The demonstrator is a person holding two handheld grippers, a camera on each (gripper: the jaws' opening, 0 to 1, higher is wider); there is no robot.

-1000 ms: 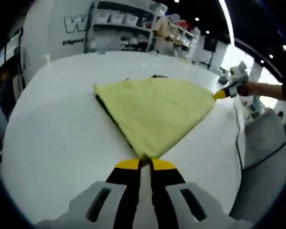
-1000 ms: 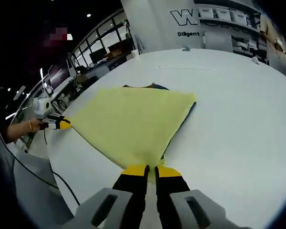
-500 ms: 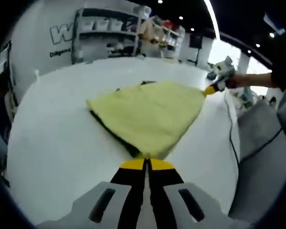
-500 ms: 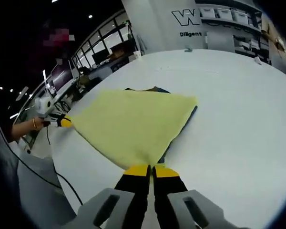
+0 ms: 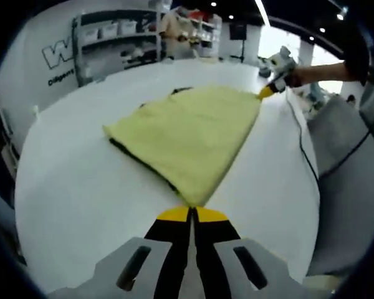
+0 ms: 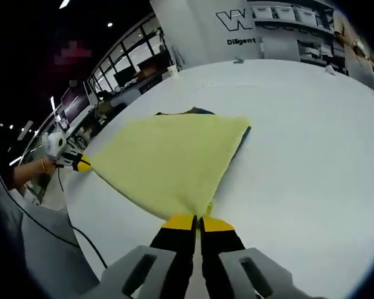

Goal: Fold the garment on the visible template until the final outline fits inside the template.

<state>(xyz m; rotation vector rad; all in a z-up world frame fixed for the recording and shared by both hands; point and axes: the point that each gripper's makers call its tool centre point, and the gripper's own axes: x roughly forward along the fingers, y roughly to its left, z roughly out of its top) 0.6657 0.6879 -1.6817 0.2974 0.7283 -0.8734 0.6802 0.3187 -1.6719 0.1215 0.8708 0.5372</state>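
A pale yellow garment [image 5: 190, 134] with a dark underside lies stretched over the white table [image 5: 75, 187], pulled taut between two corners. My left gripper [image 5: 192, 214] is shut on its near corner in the left gripper view. The right gripper [image 5: 266, 91], held by a hand, pinches the far corner there. In the right gripper view the yellow garment [image 6: 168, 162] spreads from my right gripper [image 6: 198, 221], shut on one corner, to the left gripper [image 6: 81, 164] at the opposite corner. A dark edge [image 6: 238, 144] shows under the yellow layer.
Shelving with bins [image 5: 121, 40] and a wall with lettering [image 6: 234, 22] stand beyond the table. A black cable [image 5: 305, 162] runs along the table's right edge. Desks with monitors [image 6: 81, 99] sit off the table's left side.
Both cameras shifted slightly; the left gripper view has rolled and the garment appears stretched more toward the upper right. Both grippers keep hold of their corners.
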